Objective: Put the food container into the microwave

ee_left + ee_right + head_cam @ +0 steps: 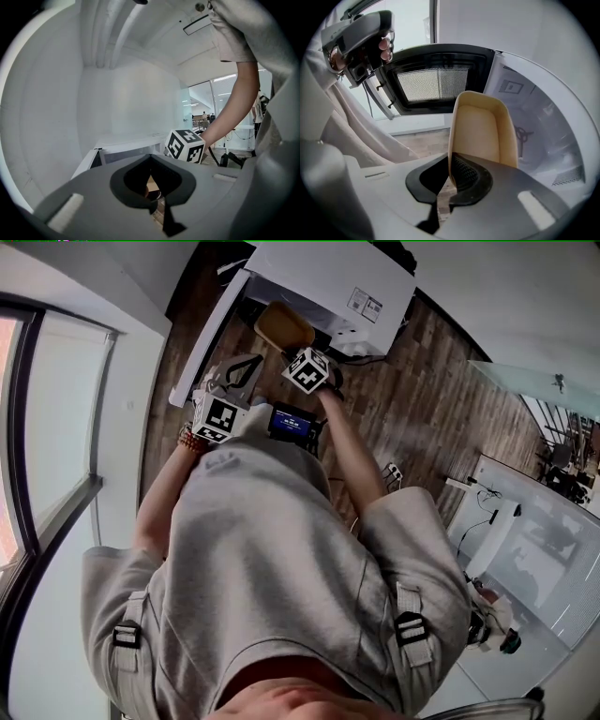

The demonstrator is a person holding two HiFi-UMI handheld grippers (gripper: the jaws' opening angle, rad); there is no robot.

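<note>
The right gripper (450, 180) clamps 1 wall of the cream plastic food container (480, 133) just before the open white microwave (543, 117); the left gripper (152, 190) is closed, empty. With this edge hold the container may swing and strike the microwave.

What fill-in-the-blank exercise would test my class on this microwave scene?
1. The beige food container is pinched by its rim in the ____ gripper.
2. The microwave has a ____ casing.
3. Its door stands ____.
Missing words: right; white; open.
</note>
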